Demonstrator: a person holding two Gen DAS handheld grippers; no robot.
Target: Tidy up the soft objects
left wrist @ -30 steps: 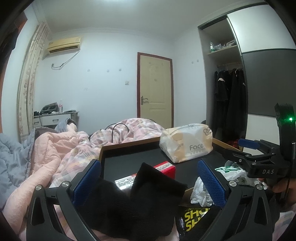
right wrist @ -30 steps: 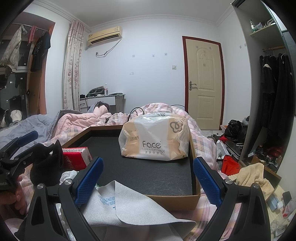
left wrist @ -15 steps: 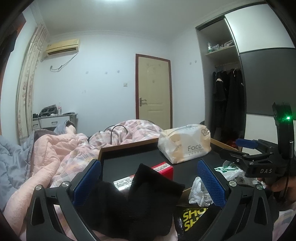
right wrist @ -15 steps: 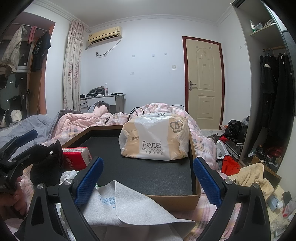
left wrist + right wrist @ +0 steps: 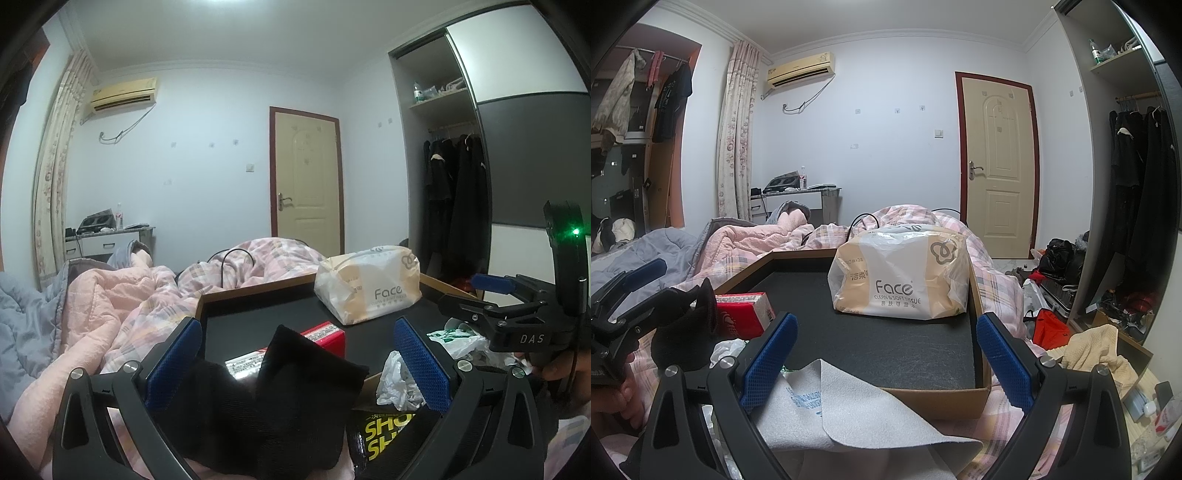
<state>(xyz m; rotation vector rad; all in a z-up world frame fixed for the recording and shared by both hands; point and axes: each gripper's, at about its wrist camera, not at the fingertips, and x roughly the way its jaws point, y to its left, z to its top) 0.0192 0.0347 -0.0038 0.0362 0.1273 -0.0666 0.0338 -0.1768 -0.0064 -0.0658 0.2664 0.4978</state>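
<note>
A black sock (image 5: pixel 280 398) lies bunched between the open fingers of my left gripper (image 5: pixel 297 363), in front of a shallow cardboard tray (image 5: pixel 258 291) with a dark floor. In the tray are a Face tissue pack (image 5: pixel 369 284) and a red box (image 5: pixel 325 334). My right gripper (image 5: pixel 886 362) is open over a grey cloth (image 5: pixel 849 417) at the tray's near edge (image 5: pixel 934 400). In the right wrist view the sock (image 5: pixel 687 325), red box (image 5: pixel 744 319) and tissue pack (image 5: pixel 905 273) show too. The right gripper appears at the right of the left wrist view (image 5: pixel 491 295).
Crumpled white plastic bags (image 5: pixel 399 380) and a black-and-yellow packet (image 5: pixel 384 432) lie beside the tray. Pink and grey bedding (image 5: pixel 110 306) fills the left. A wardrobe with dark clothes (image 5: pixel 454 206) and floor clutter (image 5: pixel 1082 317) are on the right. A door (image 5: pixel 997 166) is behind.
The left wrist view has tilted slightly, so the room sits a little lower in the frame. Both grippers stay open and the objects have not moved.
</note>
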